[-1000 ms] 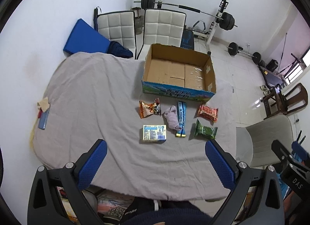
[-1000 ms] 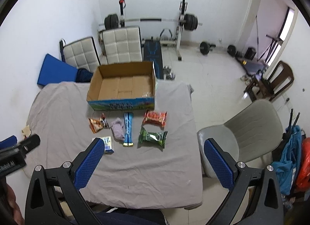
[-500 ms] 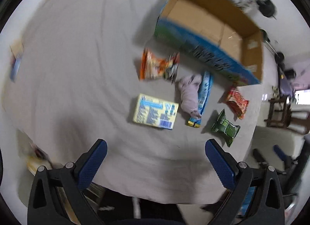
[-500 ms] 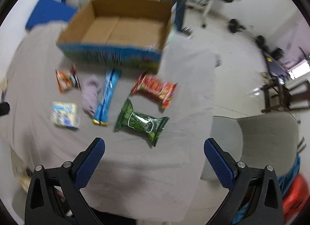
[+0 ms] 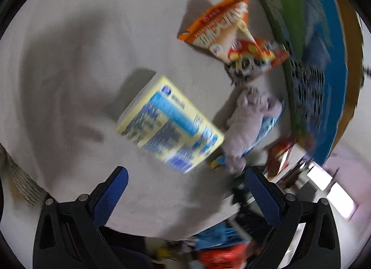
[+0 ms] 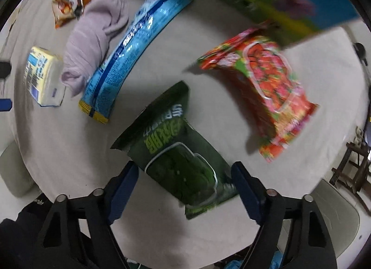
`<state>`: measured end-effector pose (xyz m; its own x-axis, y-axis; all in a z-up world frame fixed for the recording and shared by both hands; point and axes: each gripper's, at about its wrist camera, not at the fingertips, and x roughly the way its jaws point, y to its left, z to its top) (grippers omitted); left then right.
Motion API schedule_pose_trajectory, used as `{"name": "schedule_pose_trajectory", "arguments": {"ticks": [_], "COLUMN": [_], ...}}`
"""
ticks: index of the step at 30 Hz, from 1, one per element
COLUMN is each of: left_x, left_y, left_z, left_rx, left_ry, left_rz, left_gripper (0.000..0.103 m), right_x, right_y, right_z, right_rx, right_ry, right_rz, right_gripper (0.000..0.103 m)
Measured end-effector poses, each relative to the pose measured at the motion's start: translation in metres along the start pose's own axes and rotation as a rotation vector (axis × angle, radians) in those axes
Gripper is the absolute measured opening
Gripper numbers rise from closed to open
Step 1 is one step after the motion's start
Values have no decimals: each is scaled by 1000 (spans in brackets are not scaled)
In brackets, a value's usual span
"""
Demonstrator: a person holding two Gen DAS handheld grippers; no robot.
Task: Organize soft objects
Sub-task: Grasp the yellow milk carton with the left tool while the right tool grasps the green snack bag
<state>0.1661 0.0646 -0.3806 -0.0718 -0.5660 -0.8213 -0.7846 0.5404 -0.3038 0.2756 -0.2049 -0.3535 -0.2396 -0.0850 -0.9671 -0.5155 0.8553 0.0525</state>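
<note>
**Two open grippers low over the snack row, nothing yet grasped**

Between the fingers of the right gripper (image 6: 184,190) lies the dark green crinkly snack packet (image 6: 178,155), its near half flat on the grey cloth-covered table (image 6: 69,153) with the blue pads standing apart on either side, not yet touching it. The left gripper (image 5: 185,193) is likewise spread wide and holds nothing; the pale yellow rectangular tissue pack with blue print (image 5: 169,125) sits just beyond its tips.

Risks, as I judge them: the green packet lies slantwise to the right gripper's line, so closing now may pinch only a corner or the sealed edge, and the slick film could slide out or the bag could burst if squeezed across its puffed middle. On the left, the yellow pack touches the crumpled lilac cloth (image 5: 245,125), which in turn overlaps the long blue foil wrapper (image 6: 132,53); a careless grab could drag the cloth along or bunch up the tablecloth. Both views are motion-blurred, so fine alignment is hard to confirm.

Only the right wrist view shows the green packet and the whole red and green strawberry-print bag (image 6: 264,83), which the left view catches as a sliver at its far right. Only the left wrist view shows the orange snack bag (image 5: 229,37) large, lying beside the printed wall of the blue and green cardboard box (image 5: 324,65), where these soft things presumably belong.
</note>
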Motion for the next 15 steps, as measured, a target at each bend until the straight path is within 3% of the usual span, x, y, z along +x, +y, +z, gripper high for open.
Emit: {"name": "schedule_pose_trajectory", "arguments": {"ticks": [7, 11, 15], "left_x": [25, 37, 43], "left_y": [8, 11, 13], "left_z": [31, 39, 45], "left_rx": [-145, -176, -189], "left_ry": [27, 38, 20], "left_rz": [17, 38, 49], "left_gripper": [103, 102, 84], "right_x": [38, 61, 75], "right_y": [5, 10, 14], "right_z": [30, 51, 53], "right_rx": [20, 45, 69], "right_ry": [38, 66, 79], "right_rz": [-6, -30, -21], "right_gripper": [75, 72, 71]}}
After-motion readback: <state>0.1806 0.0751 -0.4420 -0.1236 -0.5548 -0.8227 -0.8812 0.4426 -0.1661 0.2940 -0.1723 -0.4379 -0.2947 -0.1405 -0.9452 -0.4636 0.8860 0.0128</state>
